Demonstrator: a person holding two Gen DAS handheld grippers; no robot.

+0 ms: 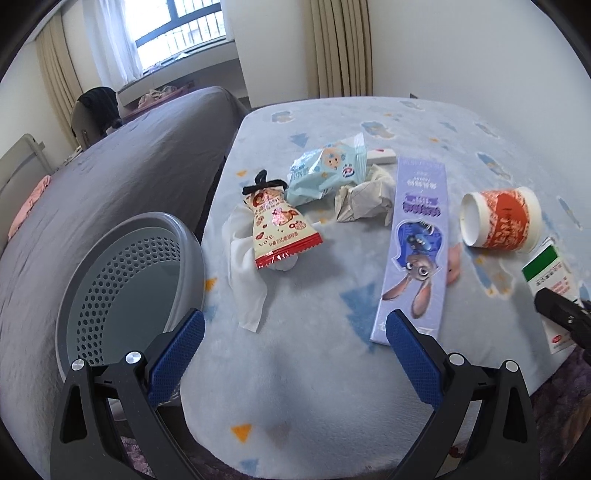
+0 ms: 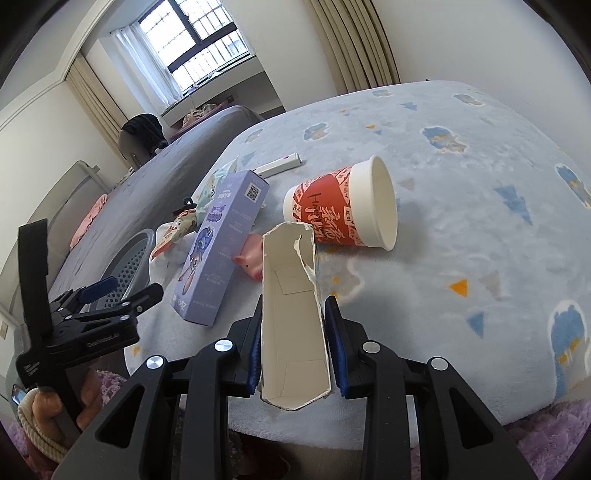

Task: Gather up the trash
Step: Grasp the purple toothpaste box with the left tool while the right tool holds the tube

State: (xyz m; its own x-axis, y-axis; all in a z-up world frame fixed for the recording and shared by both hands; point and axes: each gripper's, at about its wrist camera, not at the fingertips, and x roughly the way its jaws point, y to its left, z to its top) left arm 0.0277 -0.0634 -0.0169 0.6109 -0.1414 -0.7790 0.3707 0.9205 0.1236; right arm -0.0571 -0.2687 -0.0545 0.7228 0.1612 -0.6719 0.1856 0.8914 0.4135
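Trash lies scattered on the table (image 1: 332,387), covered in a pale blue fleece: a snack packet (image 1: 275,225), a light blue wrapper (image 1: 325,171), crumpled paper (image 1: 364,201), a purple carton (image 1: 415,251) and a tipped red paper cup (image 1: 502,219), all in mid-frame, ahead of the left tongs (image 1: 295,363), whose blue pads stand wide apart with nothing between them. The right tongs (image 2: 293,350) are clamped on a torn white box (image 2: 291,314), lower centre of the right wrist view. A grey perforated bin (image 1: 122,280) sits lower left. Grey bed (image 1: 110,177) and window (image 1: 184,26) upper left.
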